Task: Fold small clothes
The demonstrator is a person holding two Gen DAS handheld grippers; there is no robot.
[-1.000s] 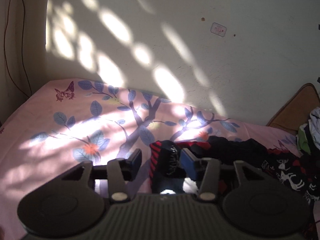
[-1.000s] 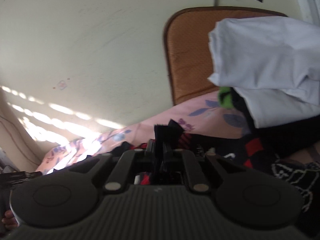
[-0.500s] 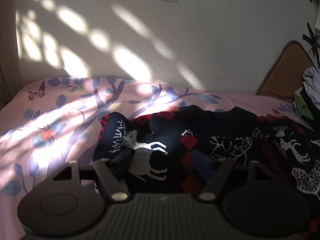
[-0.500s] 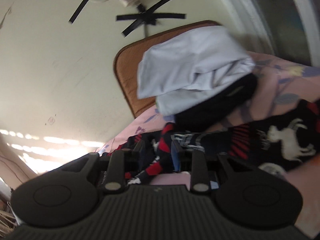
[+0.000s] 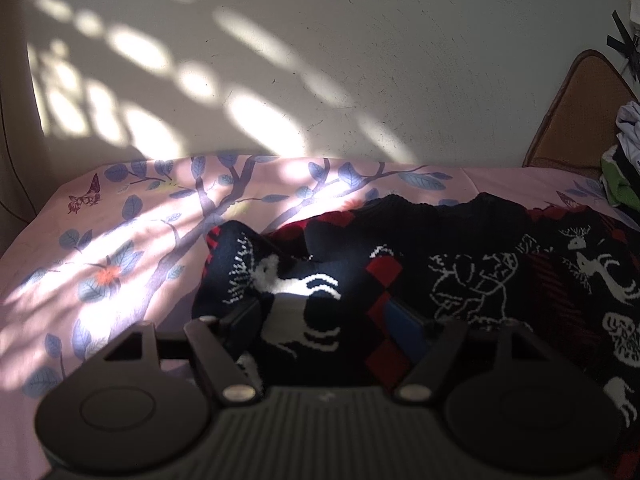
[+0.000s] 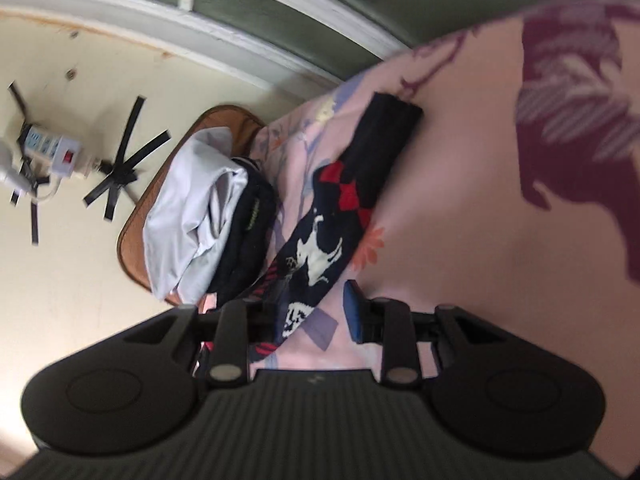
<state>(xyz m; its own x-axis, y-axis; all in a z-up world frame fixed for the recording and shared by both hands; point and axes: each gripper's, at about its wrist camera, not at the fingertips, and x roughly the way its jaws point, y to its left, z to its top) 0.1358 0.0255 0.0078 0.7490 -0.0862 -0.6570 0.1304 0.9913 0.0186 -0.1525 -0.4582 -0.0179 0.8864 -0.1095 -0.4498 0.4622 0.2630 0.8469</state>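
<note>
A dark knitted sweater (image 5: 460, 276) with white deer and red diamonds lies spread on the pink floral bedsheet (image 5: 120, 248). My left gripper (image 5: 324, 320) is open, low over the sweater's left part, with knit between its fingers. In the right wrist view one sleeve (image 6: 348, 200) of the sweater stretches away over the sheet. My right gripper (image 6: 316, 312) is open over the sleeve's near end; the left finger (image 6: 276, 312) touches the knit, the blue-padded right finger (image 6: 354, 312) stands apart over sheet.
A pile of folded clothes, white on top (image 6: 188, 208), rests against a brown cushion (image 6: 140, 216) by the wall. It shows at the right edge of the left wrist view (image 5: 624, 152). A power strip (image 6: 52, 152) is taped on the wall.
My right gripper has let go of the sleeve, opened and swung right toward the sheet. My left gripper has opened wider and come down over the spread sweater.
</note>
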